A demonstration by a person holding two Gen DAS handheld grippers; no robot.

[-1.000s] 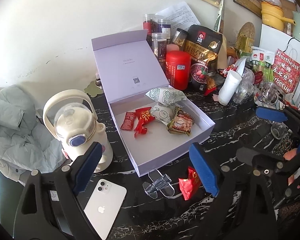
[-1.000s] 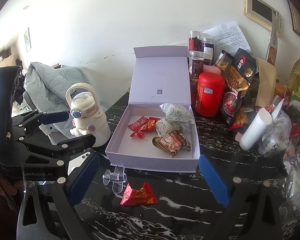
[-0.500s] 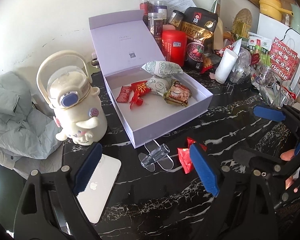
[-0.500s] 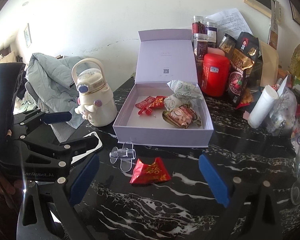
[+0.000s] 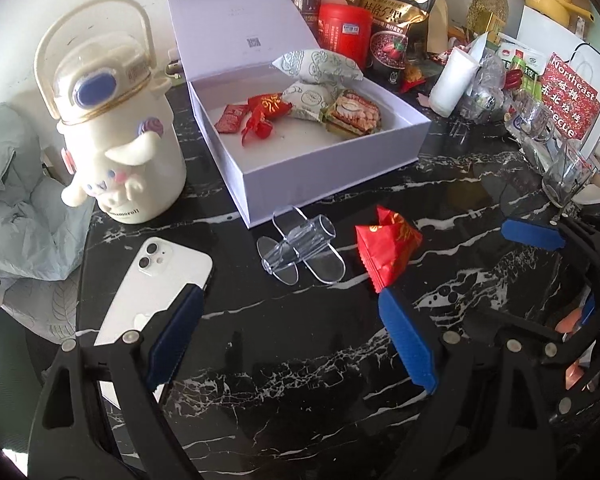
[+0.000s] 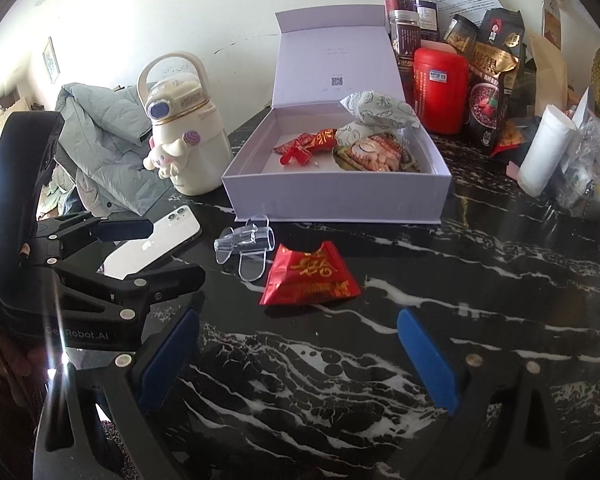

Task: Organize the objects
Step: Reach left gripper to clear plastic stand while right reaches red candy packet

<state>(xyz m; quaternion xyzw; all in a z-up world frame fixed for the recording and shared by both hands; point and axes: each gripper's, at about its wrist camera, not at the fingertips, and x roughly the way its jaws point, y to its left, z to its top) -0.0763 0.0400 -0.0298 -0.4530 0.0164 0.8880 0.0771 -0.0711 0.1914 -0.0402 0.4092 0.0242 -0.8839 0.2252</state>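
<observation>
An open lilac box (image 5: 324,176) (image 6: 332,196) stands on the black marble table and holds several snack packets. A red packet (image 5: 386,250) (image 6: 310,276) lies on the table in front of the box, beside a clear plastic stand (image 5: 300,248) (image 6: 246,242). My left gripper (image 5: 290,344) is open and empty, low over the table just short of the stand and packet. My right gripper (image 6: 296,352) is open and empty, just short of the red packet. The right gripper also shows at the right of the left wrist view (image 5: 540,276).
A white phone (image 5: 156,284) (image 6: 152,240) lies left of the stand. A cream cartoon bottle (image 5: 116,128) (image 6: 180,128) stands left of the box, by a grey jacket (image 6: 100,136). A red tin (image 6: 440,88), jars, bags and a white tube (image 6: 544,148) crowd the back right.
Both grippers have moved forward and down toward the table. The red packet and clear stand now lie much closer to the fingertips. Nothing was grasped.
</observation>
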